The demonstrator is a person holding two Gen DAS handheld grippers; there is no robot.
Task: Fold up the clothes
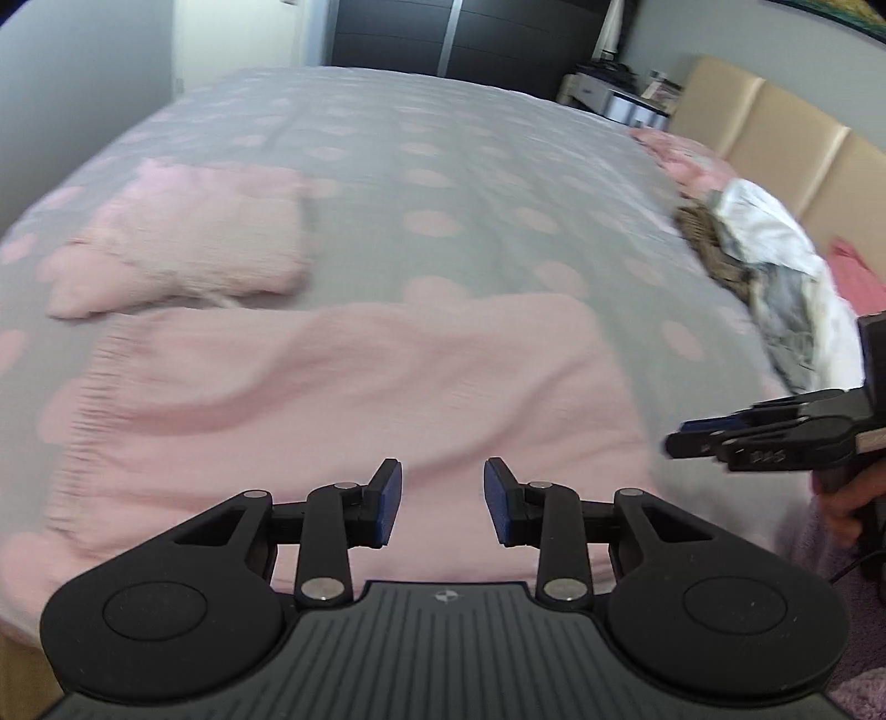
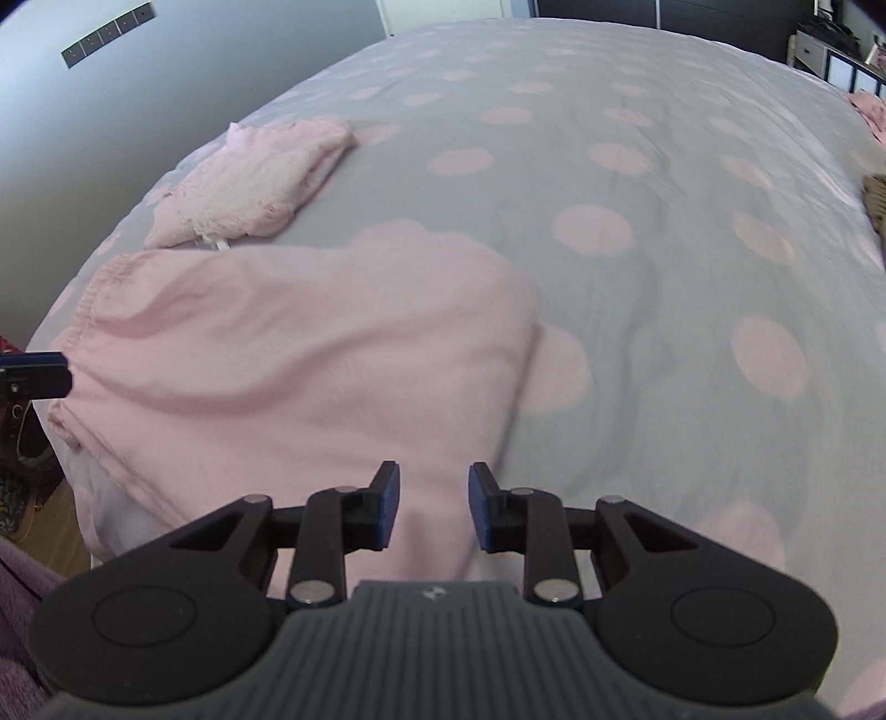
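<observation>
A pale pink fleecy garment (image 1: 343, 399) lies spread flat on the near part of the bed, its gathered hem to the left; the right wrist view shows the same pink garment (image 2: 299, 354). My left gripper (image 1: 442, 498) hovers open over its near edge, nothing between the blue pads. My right gripper (image 2: 433, 501) is open too, above the garment's near right corner. In the left wrist view the right gripper (image 1: 678, 440) reaches in from the right, side-on. A fingertip of the left gripper (image 2: 39, 374) pokes in at the left edge of the right wrist view.
A folded pink garment (image 1: 188, 238) rests further back on the left, also the folded piece (image 2: 260, 183). The grey bedspread (image 1: 470, 183) has pink dots. A heap of white and brown clothes (image 1: 769, 260) sits at the right by the beige headboard (image 1: 775, 127). A dark wardrobe (image 1: 443, 33) stands beyond.
</observation>
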